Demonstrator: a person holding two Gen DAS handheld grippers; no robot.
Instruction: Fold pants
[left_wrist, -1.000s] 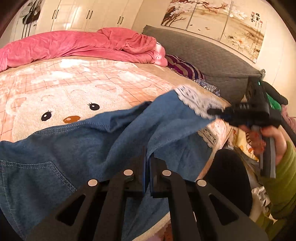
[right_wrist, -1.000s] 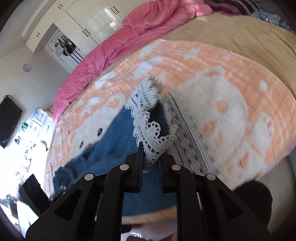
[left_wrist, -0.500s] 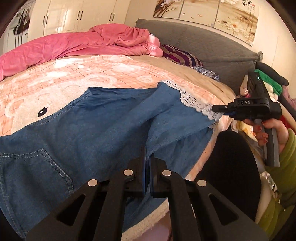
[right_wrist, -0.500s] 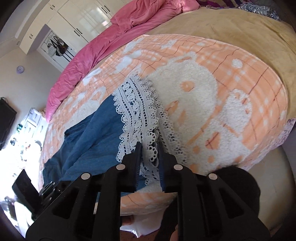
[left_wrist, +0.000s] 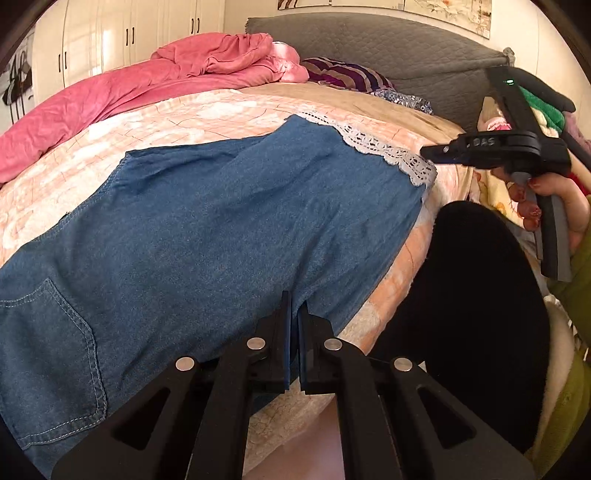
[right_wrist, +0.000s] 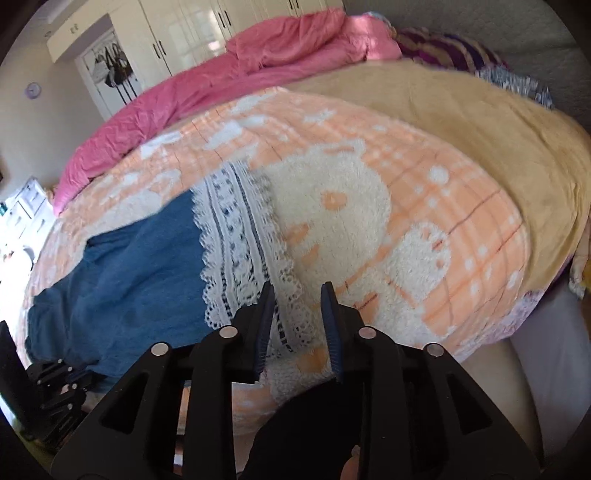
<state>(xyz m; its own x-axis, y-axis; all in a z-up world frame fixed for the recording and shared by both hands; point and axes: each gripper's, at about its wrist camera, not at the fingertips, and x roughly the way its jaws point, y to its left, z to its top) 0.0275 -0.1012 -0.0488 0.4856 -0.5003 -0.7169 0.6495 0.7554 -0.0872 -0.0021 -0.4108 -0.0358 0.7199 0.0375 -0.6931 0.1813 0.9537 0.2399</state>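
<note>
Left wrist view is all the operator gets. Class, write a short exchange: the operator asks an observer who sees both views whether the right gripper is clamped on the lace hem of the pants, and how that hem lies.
Operator: I see the right gripper only side-on at the lace hem of the pants. Is it clamped?
Observer: No. Its jaws are opening; the lace lies between them, not pinched.
Operator: Is the hem bunched up?
Observer: No. It lies spread flat on the orange blanket, its scalloped edge beside a cream bear figure.
</note>
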